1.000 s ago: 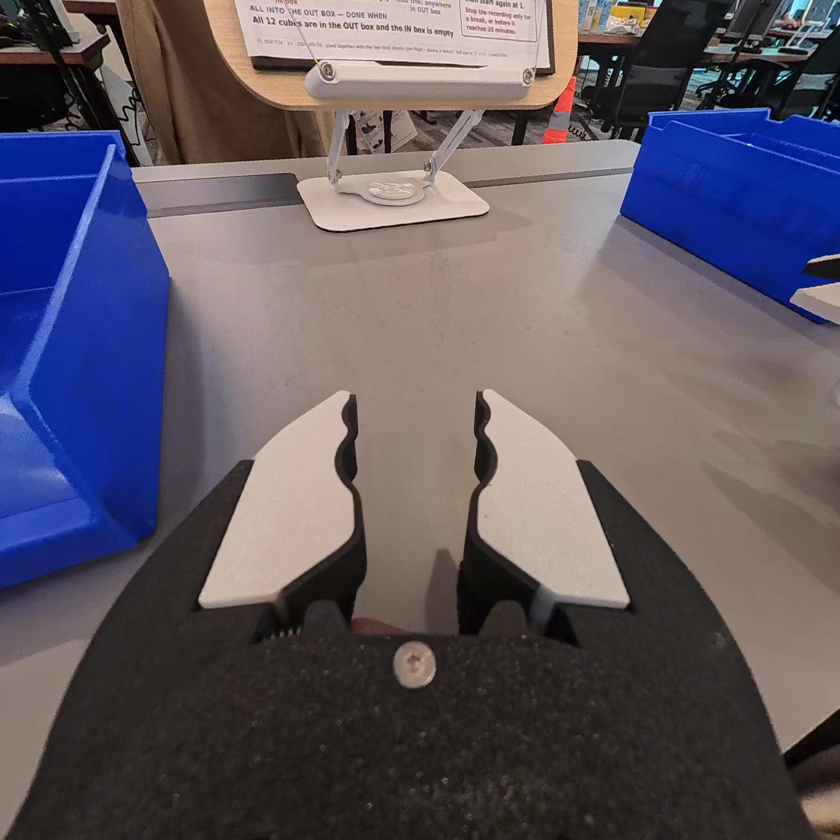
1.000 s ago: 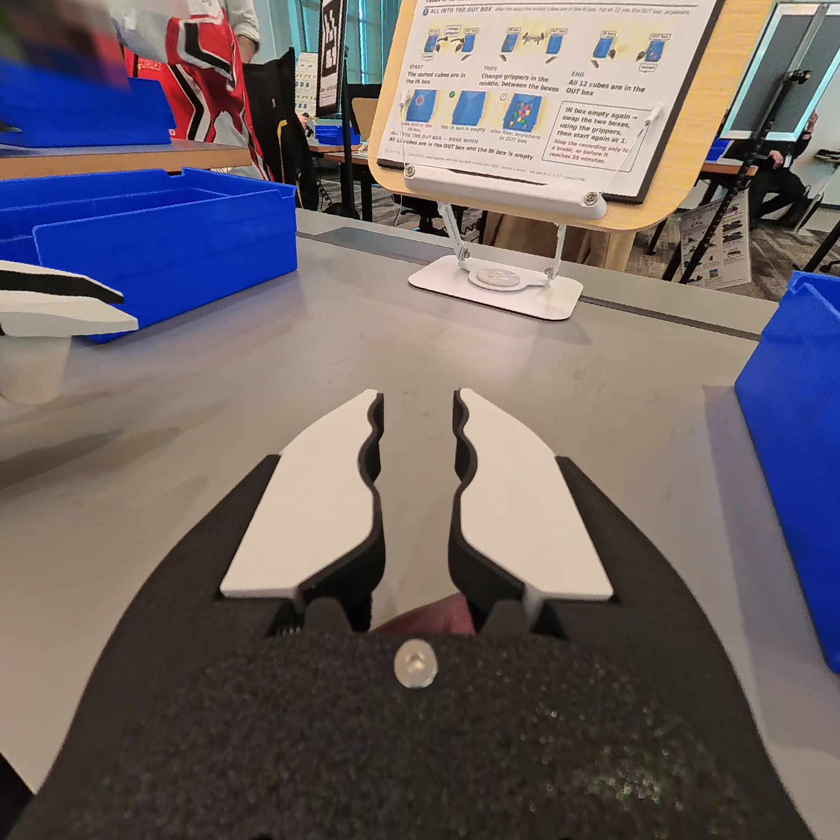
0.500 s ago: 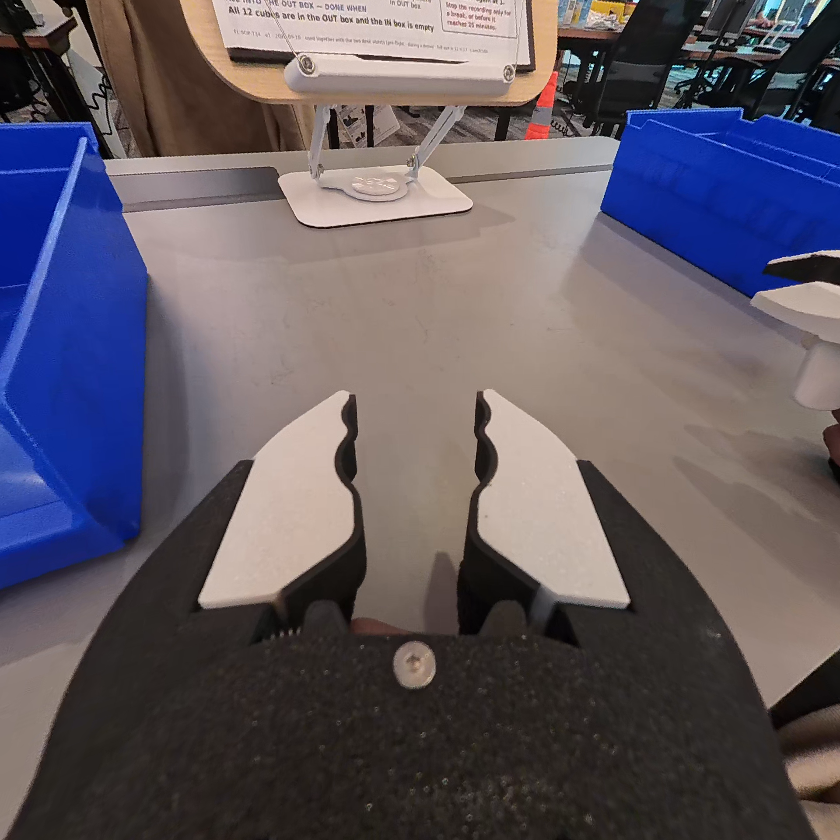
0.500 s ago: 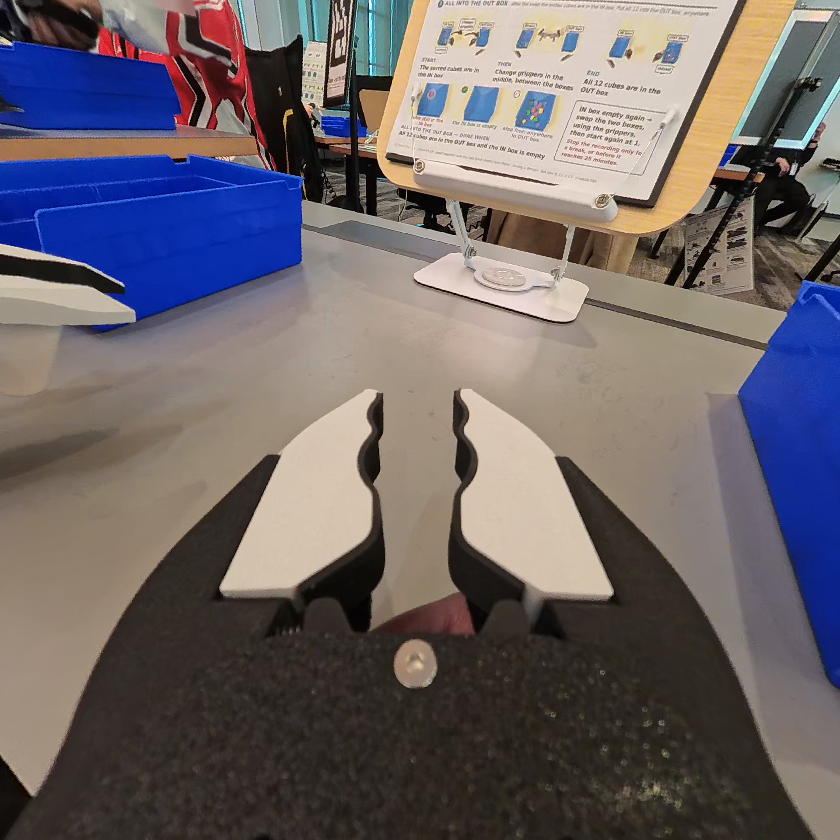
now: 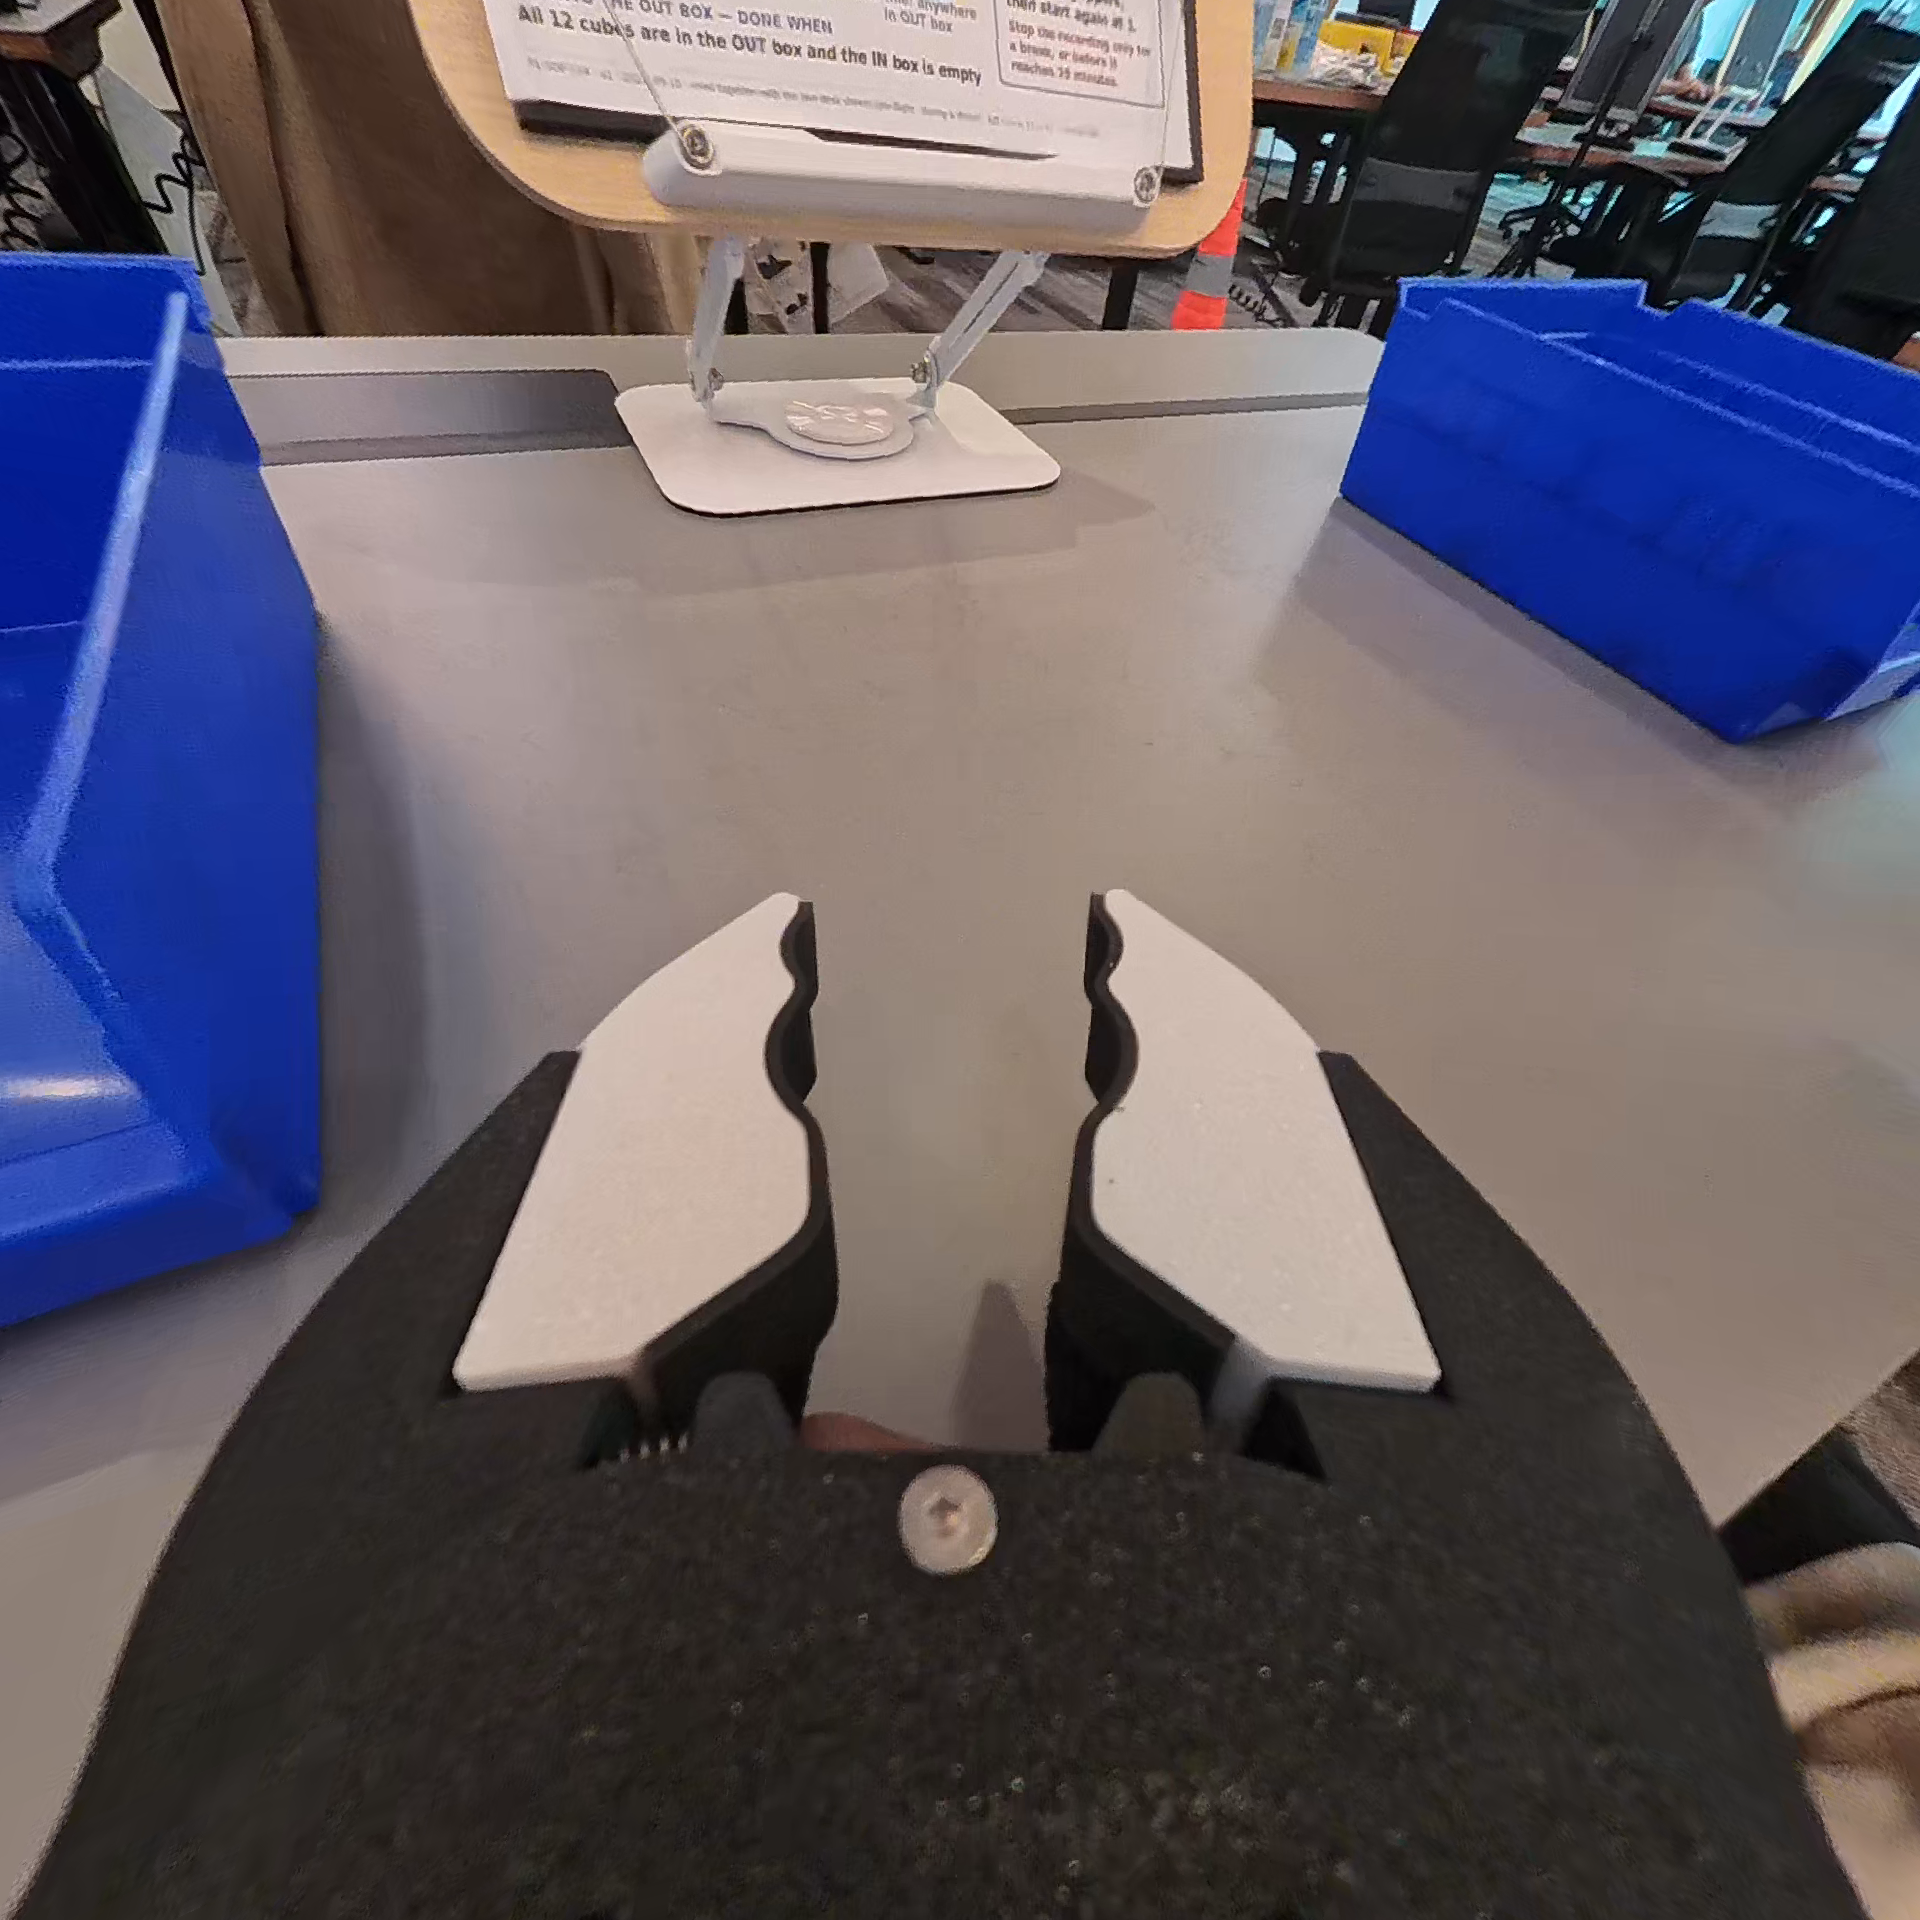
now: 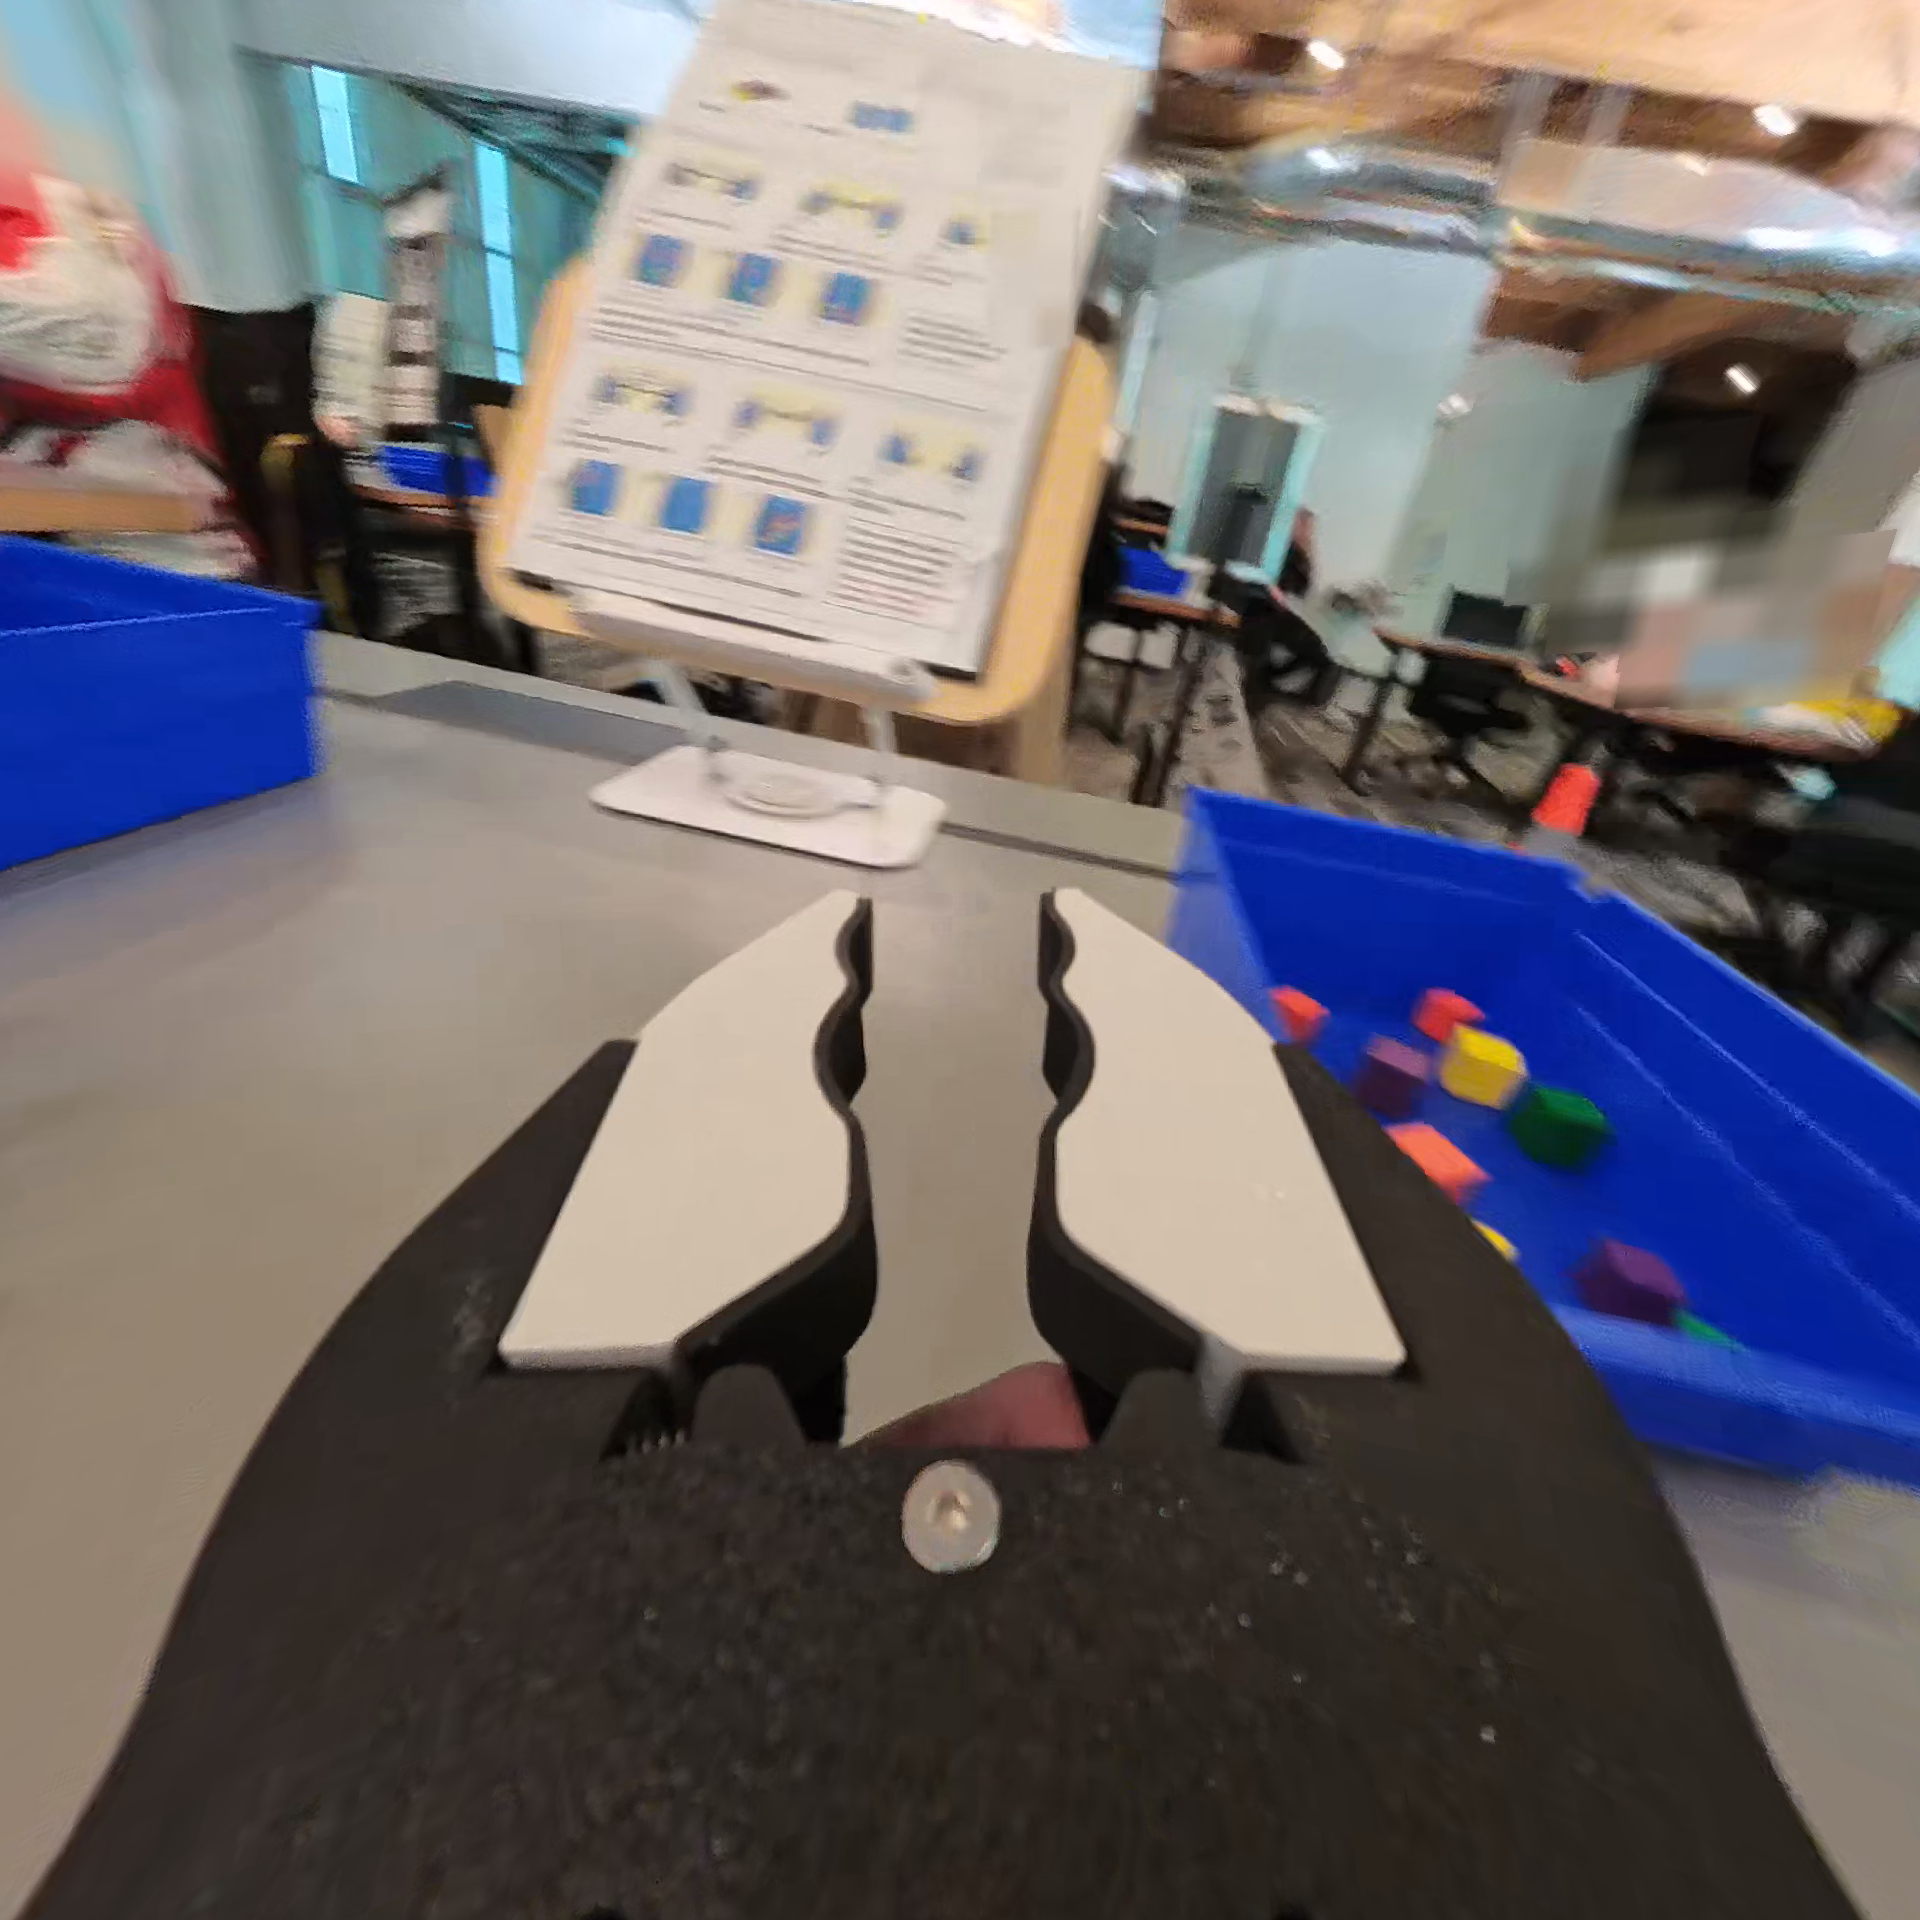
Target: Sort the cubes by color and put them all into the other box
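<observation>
My left gripper [image 5: 948,906] is open and empty, low over the grey table [image 5: 935,748] between two blue boxes. The left blue box [image 5: 156,831] shows no cubes in the part I see. The right blue box [image 5: 1621,520] is seen from outside. My right gripper [image 6: 954,906] is open and empty, raised above the table. In the right wrist view the right blue box [image 6: 1766,1049] holds several cubes: a yellow cube [image 6: 1481,1062], a green cube [image 6: 1558,1124], a purple cube [image 6: 1626,1280], orange cubes [image 6: 1439,1155]. The view is motion-blurred.
A white stand [image 5: 836,447] with a wooden board and an instruction sheet is at the table's far middle; it also shows in the right wrist view [image 6: 774,800]. The left box edge [image 6: 156,696] is at far left. Office desks, chairs and an orange cone lie beyond. About 30 cm separates my left fingertips from my right.
My right gripper has lifted and swung right, so the inside of the right box with cubes now shows. It has left the left wrist view. My left gripper has shifted only slightly.
</observation>
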Demonstrator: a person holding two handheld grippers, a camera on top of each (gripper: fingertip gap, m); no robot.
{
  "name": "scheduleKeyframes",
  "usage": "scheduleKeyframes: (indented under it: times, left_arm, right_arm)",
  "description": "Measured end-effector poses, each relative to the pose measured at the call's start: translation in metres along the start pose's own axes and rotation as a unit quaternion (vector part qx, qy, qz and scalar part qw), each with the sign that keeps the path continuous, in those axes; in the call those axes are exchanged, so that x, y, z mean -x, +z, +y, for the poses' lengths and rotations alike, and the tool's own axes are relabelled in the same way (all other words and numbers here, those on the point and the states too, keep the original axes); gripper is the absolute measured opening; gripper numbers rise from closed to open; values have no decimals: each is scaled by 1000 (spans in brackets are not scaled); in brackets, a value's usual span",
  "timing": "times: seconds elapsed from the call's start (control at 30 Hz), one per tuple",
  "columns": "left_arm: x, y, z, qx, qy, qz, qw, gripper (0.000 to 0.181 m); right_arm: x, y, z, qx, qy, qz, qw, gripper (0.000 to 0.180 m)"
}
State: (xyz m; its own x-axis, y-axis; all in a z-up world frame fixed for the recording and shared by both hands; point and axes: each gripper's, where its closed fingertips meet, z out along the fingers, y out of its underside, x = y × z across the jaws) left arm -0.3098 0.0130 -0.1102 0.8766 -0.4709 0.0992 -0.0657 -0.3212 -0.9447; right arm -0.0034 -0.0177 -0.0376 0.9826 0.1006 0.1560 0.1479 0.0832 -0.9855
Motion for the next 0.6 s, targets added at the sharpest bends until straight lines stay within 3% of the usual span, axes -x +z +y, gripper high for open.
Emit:
scheduleKeyframes:
  times: [0.2,0.37,0.6]
  left_arm:
    - [-10,0,-1,8,-8,26,1000,49]
    - [-17,5,5,25,-1,37,999,49]
    - [-16,9,12,39,-1,38,999,50]
  right_arm:
    - [-87,0,52,118,103,76,985,57]
    - [-71,15,80,174,123,40,976,61]
    - [-51,26,88,189,113,33,975,64]
